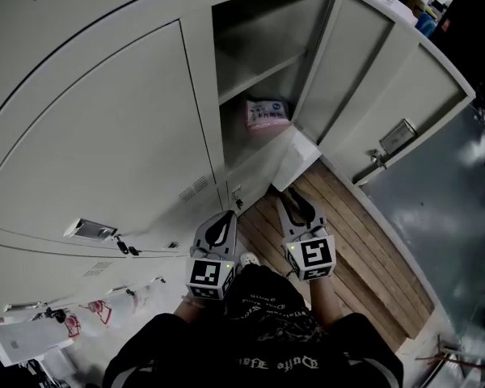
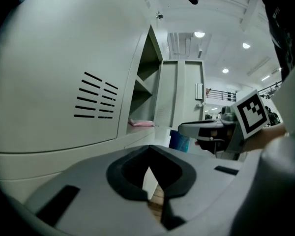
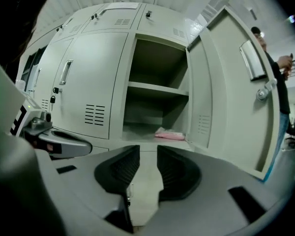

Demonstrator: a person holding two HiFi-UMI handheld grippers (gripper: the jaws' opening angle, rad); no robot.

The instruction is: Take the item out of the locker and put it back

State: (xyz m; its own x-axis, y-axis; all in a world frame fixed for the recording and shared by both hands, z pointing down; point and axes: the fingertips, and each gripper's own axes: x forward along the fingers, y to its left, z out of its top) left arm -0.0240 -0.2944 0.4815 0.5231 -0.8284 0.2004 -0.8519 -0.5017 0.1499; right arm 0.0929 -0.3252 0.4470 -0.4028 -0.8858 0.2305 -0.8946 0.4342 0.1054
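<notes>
Print on the pink packet (image 1: 267, 113) in the locker (image 1: 263, 43) is unreadable; left tool (image 1: 225, 217) pressed together, right tool (image 1: 290, 194) slightly spread.

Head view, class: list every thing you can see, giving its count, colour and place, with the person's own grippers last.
lockers: one bank, pale grey, in front of the person
door: one open, pale grey, swung to the right of the open compartment
shelf: one, grey, across the open compartment
packet: one, pink, on the compartment's floor under the shelf
keys: one bunch, dark, at the closed door's lock
floor: wooden, brown, below the lockers
left gripper: one, grey, shut, empty
right gripper: one, grey, jaws apart, nothing between
</notes>
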